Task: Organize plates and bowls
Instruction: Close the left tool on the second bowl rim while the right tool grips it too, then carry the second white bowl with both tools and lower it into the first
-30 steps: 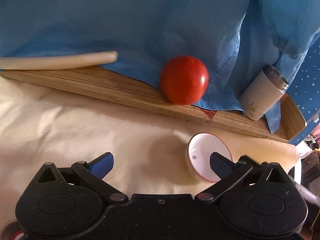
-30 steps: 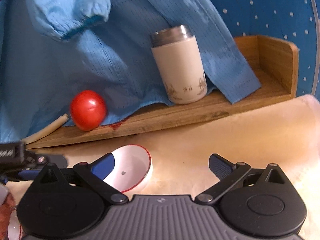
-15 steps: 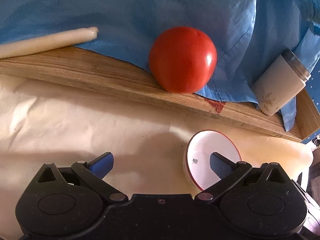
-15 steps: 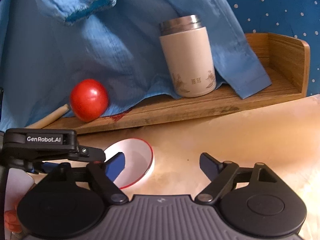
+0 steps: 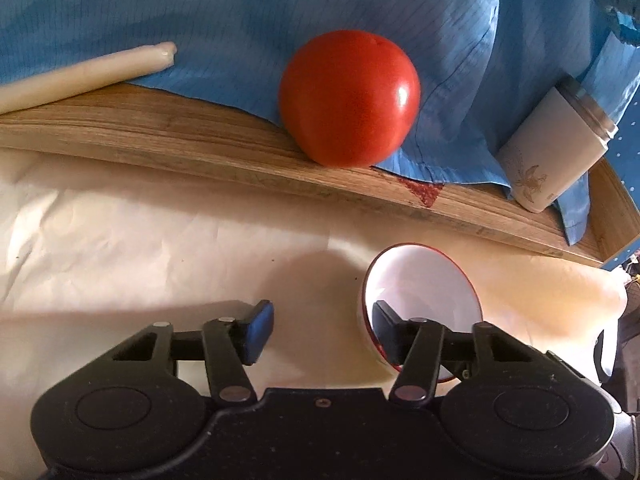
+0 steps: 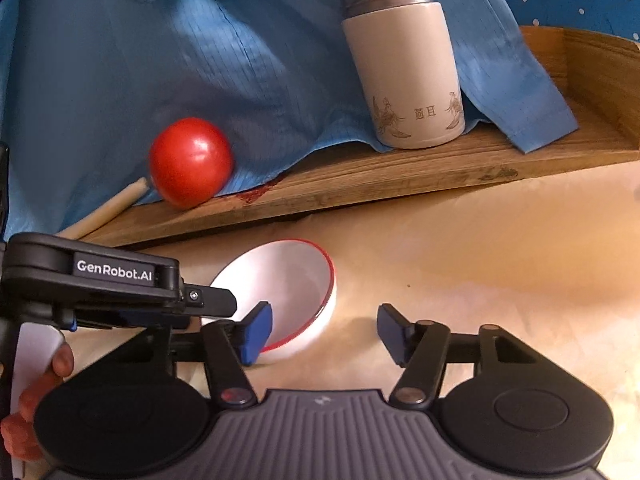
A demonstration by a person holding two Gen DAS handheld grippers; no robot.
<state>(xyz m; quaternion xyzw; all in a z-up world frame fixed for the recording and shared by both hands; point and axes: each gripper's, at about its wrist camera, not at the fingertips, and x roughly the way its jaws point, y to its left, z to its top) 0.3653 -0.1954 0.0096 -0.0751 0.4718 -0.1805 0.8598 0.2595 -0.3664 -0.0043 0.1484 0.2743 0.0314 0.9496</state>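
**Item.** The small white bowl with a red rim [image 5: 424, 280] stands upright on the cream paper-covered surface [image 5: 120, 220]. It sits in front of the wooden tray [image 5: 160, 128], at about 5 o'clock from the red tomato [image 5: 350, 98] in the left wrist view.

**Handling.** It looks like glazed ceramic or hard plastic, and I cannot tell which. Treat it as light, rigid, slick and liable to chip. A thin curved wall offers little purchase, so pinch across the rim, one finger inside and one outside, and seat the fingers deep. If you squeeze only at the lip, I judge it may tip or skate on the paper.

**Fingers.**
- The left gripper [image 5: 320, 320] is half spread. Its 3 o'clock finger is inside the bowl and its 9 o'clock finger is well clear of the outer wall, so nothing is clamped.
- The right gripper [image 6: 324, 330] is likewise half spread. Its 9 o'clock finger is at the bowl's near rim and its 3 o'clock finger is apart from the wall, so there is no grip.
- Both pairs straddle the same bowl [image 6: 280, 276] from opposite sides. You need only one hold.

**Change from the earlier frames.**
- Both sets of fingers were spread to their widest and have just been closing, each with the bowl wall between them.
- Both cameras have come in lower and closer, so the tomato and the bowl show larger.
- The left gripper now shows in the right wrist view at 9 o'clock.
- The bowl itself appears unmoved.
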